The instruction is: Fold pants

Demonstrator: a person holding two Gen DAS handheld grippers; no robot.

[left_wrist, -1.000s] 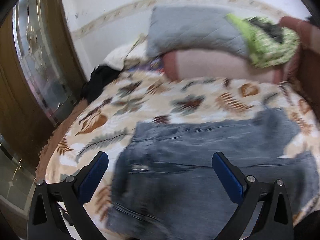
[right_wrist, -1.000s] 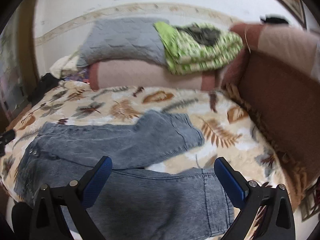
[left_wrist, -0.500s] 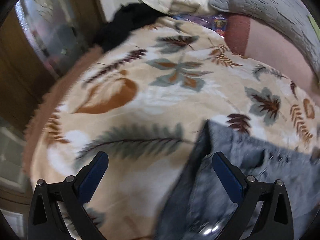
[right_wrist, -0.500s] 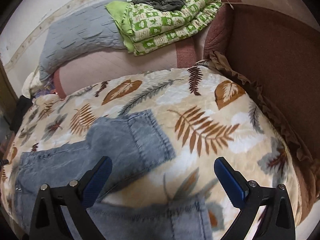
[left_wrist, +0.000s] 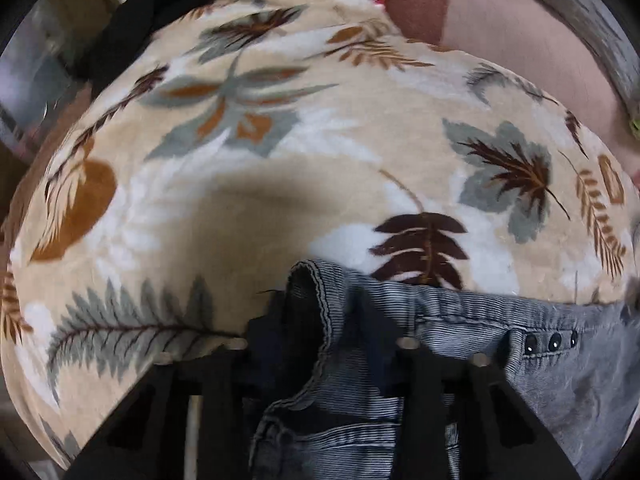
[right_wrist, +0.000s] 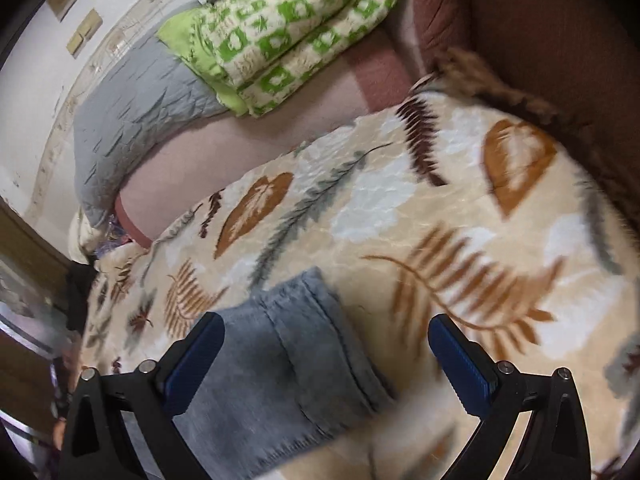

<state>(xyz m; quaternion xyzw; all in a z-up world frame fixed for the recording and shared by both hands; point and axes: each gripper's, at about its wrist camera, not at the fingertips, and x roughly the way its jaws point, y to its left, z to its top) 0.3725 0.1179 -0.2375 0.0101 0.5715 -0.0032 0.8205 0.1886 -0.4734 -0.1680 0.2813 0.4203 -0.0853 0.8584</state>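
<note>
Left tongs [left_wrist: 320, 320] just closing, pinching the pants [left_wrist: 500, 360] waistband at lower centre, right tongs [right_wrist: 326, 344] gaping apart over the pant-leg hem, leaf-print bed [left_wrist: 320, 152] lying beneath

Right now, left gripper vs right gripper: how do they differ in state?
Left gripper: jaws have just been closing and now pinch the waistband corner of the jeans. Right gripper: jaws wide open, gripping nothing.
The left is on the waist end; the right frames the leg cuff without pressing it.
Shared: both point down at the same jeans on the leaf-print blanket.
</note>
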